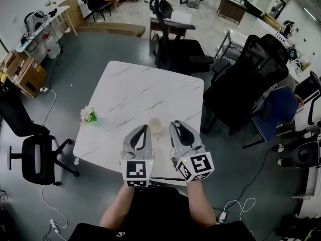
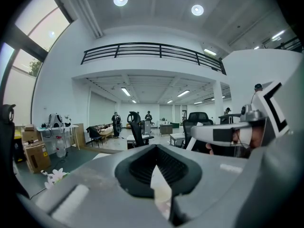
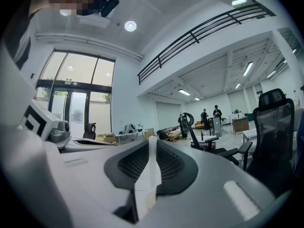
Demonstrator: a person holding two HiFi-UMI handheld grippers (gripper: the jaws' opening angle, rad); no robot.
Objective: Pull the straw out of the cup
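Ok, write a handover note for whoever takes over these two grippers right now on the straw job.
Left gripper: fingers closed on a pale wall, apparently the cup, which shows at its tip over the near side of the table.
Right gripper: fingers closed on the straw, which runs lengthwise between them.
Done: both things are gripped.
Unclear: no view shows whether the straw's end has cleared the cup.
Left to do: probably hold the cup steady, draw the straw away and check that it is free.
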